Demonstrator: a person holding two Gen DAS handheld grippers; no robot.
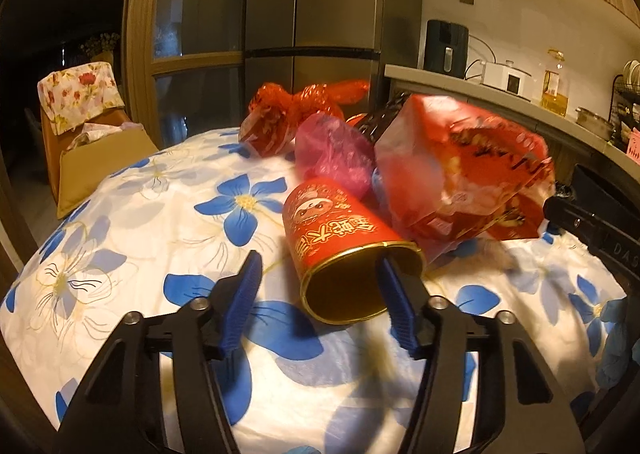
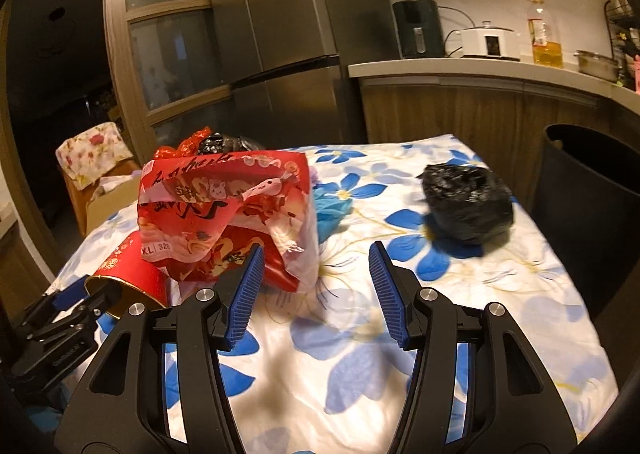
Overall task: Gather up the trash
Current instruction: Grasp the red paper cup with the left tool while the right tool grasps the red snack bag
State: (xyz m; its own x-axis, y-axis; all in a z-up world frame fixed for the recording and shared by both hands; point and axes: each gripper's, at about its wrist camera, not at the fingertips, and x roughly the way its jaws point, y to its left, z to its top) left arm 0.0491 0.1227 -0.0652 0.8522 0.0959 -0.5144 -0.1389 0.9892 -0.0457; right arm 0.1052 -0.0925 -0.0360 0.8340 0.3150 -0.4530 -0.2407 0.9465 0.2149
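Observation:
A red can [image 1: 332, 234] with a gold rim lies on its side on the flowered tablecloth [image 1: 132, 221], its open mouth facing me. My left gripper [image 1: 318, 260] is open. Its right finger reaches into the can's mouth and its left finger stands clear of the can's outer wall. A torn red and white snack bag [image 2: 224, 209] leans over the can [image 2: 132, 274]. My right gripper [image 2: 315, 249] is open, with the bag's lower right corner between its fingers and no pad pressing on it. A crumpled black plastic bag [image 2: 468, 205] lies further right.
A pink bag [image 1: 332, 157], a red cellophane bundle [image 1: 288, 113] and a dark wrapper sit behind the can. A black bin [image 2: 588, 193] stands beside the table's right edge. A chair with a cardboard box [image 1: 96, 169] is at left. The fridge and counter stand behind.

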